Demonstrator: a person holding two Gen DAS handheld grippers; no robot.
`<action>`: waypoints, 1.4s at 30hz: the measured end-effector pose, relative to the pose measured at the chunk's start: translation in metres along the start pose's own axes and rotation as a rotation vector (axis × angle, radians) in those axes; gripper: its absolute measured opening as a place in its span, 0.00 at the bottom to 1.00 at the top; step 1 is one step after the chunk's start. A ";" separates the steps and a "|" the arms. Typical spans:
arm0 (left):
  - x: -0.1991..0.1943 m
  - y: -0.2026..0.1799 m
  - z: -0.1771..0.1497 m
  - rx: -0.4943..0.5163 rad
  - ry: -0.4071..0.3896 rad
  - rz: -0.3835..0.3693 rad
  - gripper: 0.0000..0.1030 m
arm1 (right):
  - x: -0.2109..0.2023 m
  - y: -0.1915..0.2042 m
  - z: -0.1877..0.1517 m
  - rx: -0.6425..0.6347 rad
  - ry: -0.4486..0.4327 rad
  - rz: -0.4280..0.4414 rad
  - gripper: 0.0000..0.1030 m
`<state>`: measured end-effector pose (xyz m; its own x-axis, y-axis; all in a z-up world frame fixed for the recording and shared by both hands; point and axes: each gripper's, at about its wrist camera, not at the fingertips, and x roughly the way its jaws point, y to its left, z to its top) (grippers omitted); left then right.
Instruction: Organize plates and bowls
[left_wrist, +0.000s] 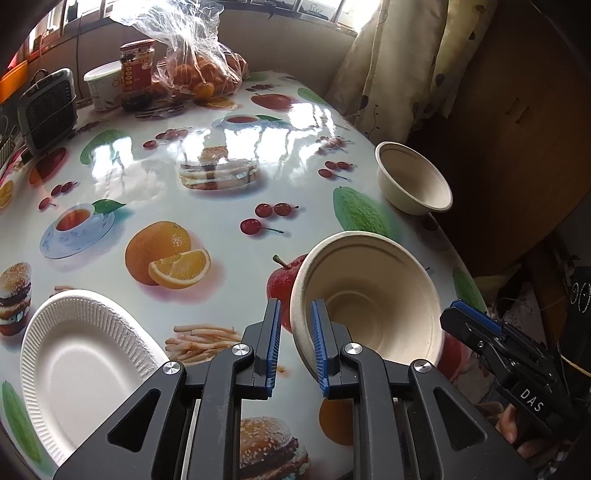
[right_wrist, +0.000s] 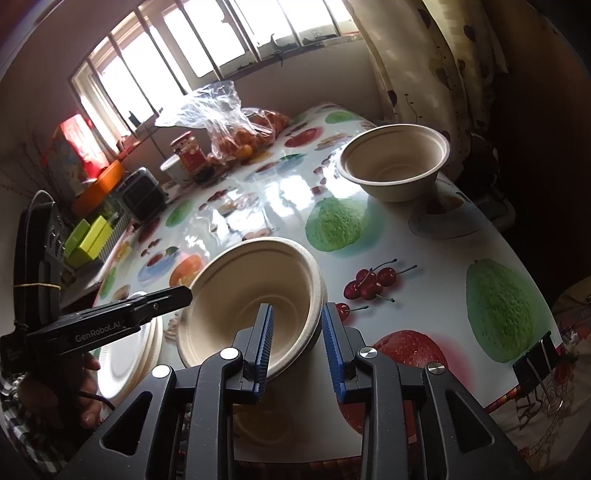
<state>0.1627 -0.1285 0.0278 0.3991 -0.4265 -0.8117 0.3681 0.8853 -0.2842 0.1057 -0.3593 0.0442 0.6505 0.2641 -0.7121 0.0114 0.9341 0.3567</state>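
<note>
A beige paper bowl (left_wrist: 369, 295) (right_wrist: 255, 299) is tilted up above the fruit-print table (left_wrist: 207, 206). Both grippers straddle its rim. My left gripper (left_wrist: 295, 343) has one finger inside and one outside the left rim, with a gap to the pads. My right gripper (right_wrist: 297, 347) straddles the near right rim with a wide gap; it also shows in the left wrist view (left_wrist: 476, 325). A second beige bowl (left_wrist: 413, 177) (right_wrist: 397, 160) stands at the far right edge. White paper plates (left_wrist: 81, 365) (right_wrist: 127, 362) lie at the near left.
A bag of oranges (left_wrist: 199, 70), a red jar (left_wrist: 136, 66), a white tub (left_wrist: 101, 85) and a small heater (left_wrist: 48, 107) stand at the table's far end. A curtain (left_wrist: 399, 55) hangs right. A binder clip (right_wrist: 535, 358) grips the table edge.
</note>
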 end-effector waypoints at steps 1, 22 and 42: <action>-0.001 0.000 0.000 0.000 -0.003 0.002 0.20 | -0.001 0.000 0.002 0.002 -0.002 0.000 0.29; -0.003 -0.027 0.046 0.110 -0.075 0.043 0.20 | -0.017 -0.023 0.038 -0.019 -0.108 -0.083 0.45; 0.028 -0.050 0.107 0.167 -0.062 0.005 0.20 | -0.009 -0.071 0.086 0.013 -0.139 -0.188 0.53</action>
<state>0.2452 -0.2048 0.0746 0.4500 -0.4376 -0.7785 0.4985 0.8464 -0.1877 0.1649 -0.4487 0.0774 0.7346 0.0489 -0.6767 0.1516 0.9603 0.2340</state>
